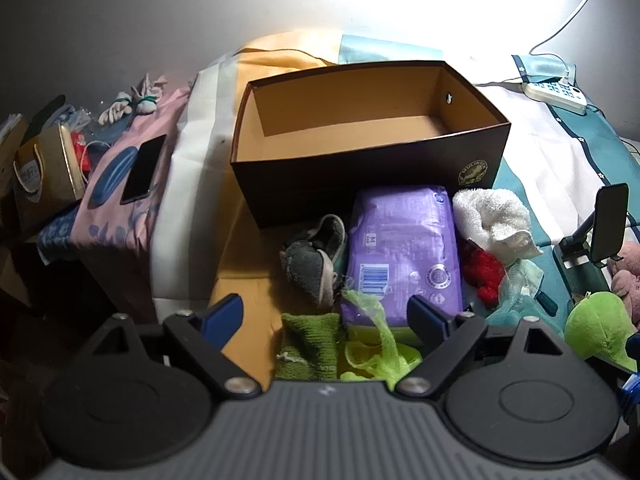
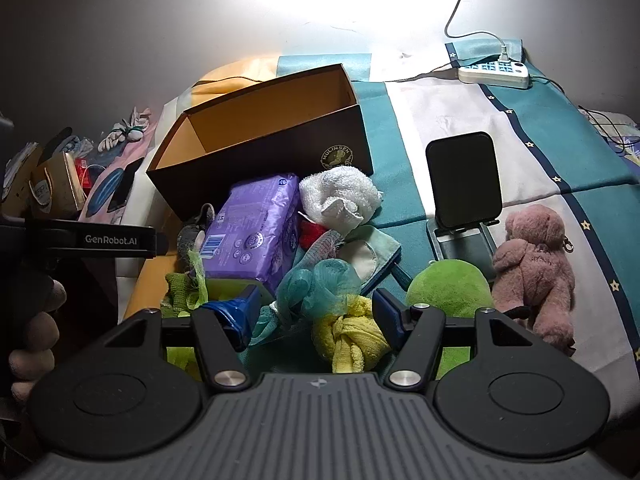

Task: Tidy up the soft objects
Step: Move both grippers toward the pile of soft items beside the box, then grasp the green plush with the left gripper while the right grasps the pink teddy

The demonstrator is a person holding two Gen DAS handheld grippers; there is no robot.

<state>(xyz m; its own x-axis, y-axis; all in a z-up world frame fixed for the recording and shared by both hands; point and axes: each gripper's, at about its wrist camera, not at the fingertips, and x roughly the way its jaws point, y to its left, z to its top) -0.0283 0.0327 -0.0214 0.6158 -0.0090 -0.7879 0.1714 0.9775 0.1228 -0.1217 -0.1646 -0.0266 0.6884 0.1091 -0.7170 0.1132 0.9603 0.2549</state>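
Observation:
An empty dark cardboard box point(image 1: 360, 172) with a tan inside stands open on the bed; it also shows in the right wrist view point(image 2: 280, 140). In front of it lies a pile: a purple soft pack point(image 1: 404, 252) point(image 2: 256, 228), a white towel point(image 1: 492, 216) point(image 2: 340, 196), a grey slipper point(image 1: 316, 260), a green cloth point(image 1: 308, 344), a lime mesh bag point(image 1: 376, 340), a red item point(image 1: 484, 272). My left gripper point(image 1: 326, 312) is open above the green cloth. My right gripper point(image 2: 316, 312) is open around a teal mesh pouf point(image 2: 316, 284) and a yellow knotted cloth point(image 2: 348, 340).
A green plush point(image 2: 448, 288) and a pink teddy bear point(image 2: 532, 268) lie at the right beside a phone stand point(image 2: 464, 188). A power strip point(image 2: 494, 72) lies at the far edge. A phone point(image 1: 142, 170) and a gold gift bag point(image 1: 44, 176) are at the left.

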